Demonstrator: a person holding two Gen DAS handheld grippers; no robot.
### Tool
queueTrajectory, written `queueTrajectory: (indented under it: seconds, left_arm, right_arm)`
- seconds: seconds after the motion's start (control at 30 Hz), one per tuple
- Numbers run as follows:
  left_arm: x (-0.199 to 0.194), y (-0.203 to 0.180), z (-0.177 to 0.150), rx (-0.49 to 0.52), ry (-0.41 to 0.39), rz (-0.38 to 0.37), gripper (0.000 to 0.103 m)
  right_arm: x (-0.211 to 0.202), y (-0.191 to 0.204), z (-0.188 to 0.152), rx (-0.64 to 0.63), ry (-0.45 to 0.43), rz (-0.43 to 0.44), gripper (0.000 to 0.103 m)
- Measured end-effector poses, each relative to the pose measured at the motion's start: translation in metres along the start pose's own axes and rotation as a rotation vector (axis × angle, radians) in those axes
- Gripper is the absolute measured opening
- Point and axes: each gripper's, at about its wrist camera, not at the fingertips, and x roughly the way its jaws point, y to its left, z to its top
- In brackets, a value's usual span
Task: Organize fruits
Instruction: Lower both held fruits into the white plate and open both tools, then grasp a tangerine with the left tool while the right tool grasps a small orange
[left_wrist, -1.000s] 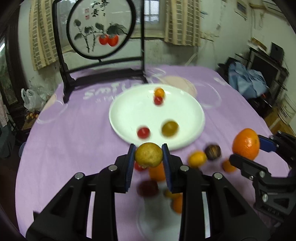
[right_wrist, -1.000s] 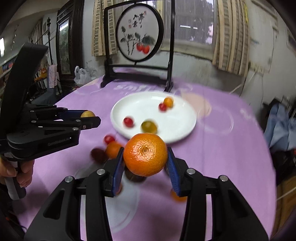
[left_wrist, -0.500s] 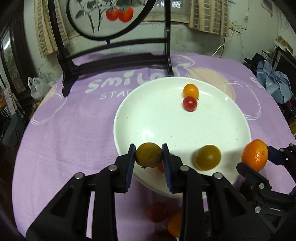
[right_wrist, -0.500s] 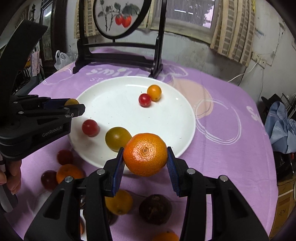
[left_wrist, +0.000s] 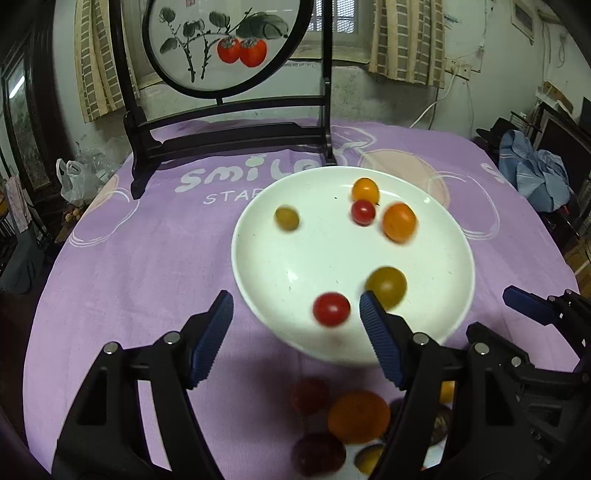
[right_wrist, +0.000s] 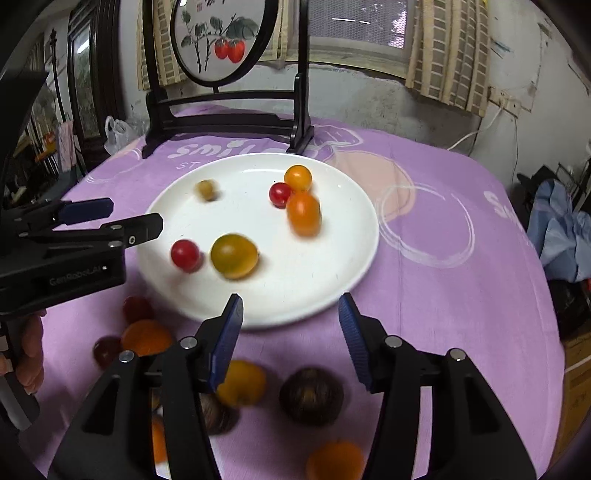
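A white plate (left_wrist: 436, 332) (right_wrist: 325, 295) on the purple cloth holds several fruits: a blurred small yellow-brown fruit (left_wrist: 286, 218) (right_wrist: 205, 189), a blurred orange mandarin (left_wrist: 399, 222) (right_wrist: 303, 214), a small orange tomato (left_wrist: 365, 189), two red tomatoes (left_wrist: 331, 308) (left_wrist: 363, 212) and a yellow-green tomato (left_wrist: 386, 287) (right_wrist: 234, 255). My left gripper (left_wrist: 295, 332) is open and empty at the plate's near rim. My right gripper (right_wrist: 290, 334) is open and empty just before the plate.
Loose fruits lie on the cloth in front of the plate: oranges (right_wrist: 242, 382) (right_wrist: 146, 338), dark brown fruits (right_wrist: 311, 395) and red ones (right_wrist: 136, 308). A black wooden screen stand (left_wrist: 229, 136) with a round painting stands behind the plate. The table's edges curve away at both sides.
Both grippers have opened and let go. The yellow-brown fruit and the mandarin now move blurred on the plate. Both grippers have drawn back a little.
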Motion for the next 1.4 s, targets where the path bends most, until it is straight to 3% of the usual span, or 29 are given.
queueTrajectory:
  seconds: [0.13,0.67,1.0,1.4]
  left_arm:
    - [-0.023,-0.007,-0.026,0.021,-0.017,-0.021,0.076]
    - [-0.065,-0.025,-0.115,0.029,0.030,-0.104,0.077]
    - [-0.066,-0.050,-0.134,0.055,0.055,-0.109,0.077]
    - [-0.047,-0.064,-0.132,0.056,0.090,-0.088,0.076]
  right_arm:
    - [-0.024,-0.002,-0.021,0.001,-0.017,-0.007,0.062]
    - [-0.068,-0.003,-0.096,0.037,-0.001,-0.015,0.062]
    - [-0.082,-0.014,-0.119,0.077,-0.022,-0.013,0.063]
    - [-0.085,-0.022,-0.127,0.097,-0.056,0.029,0.063]
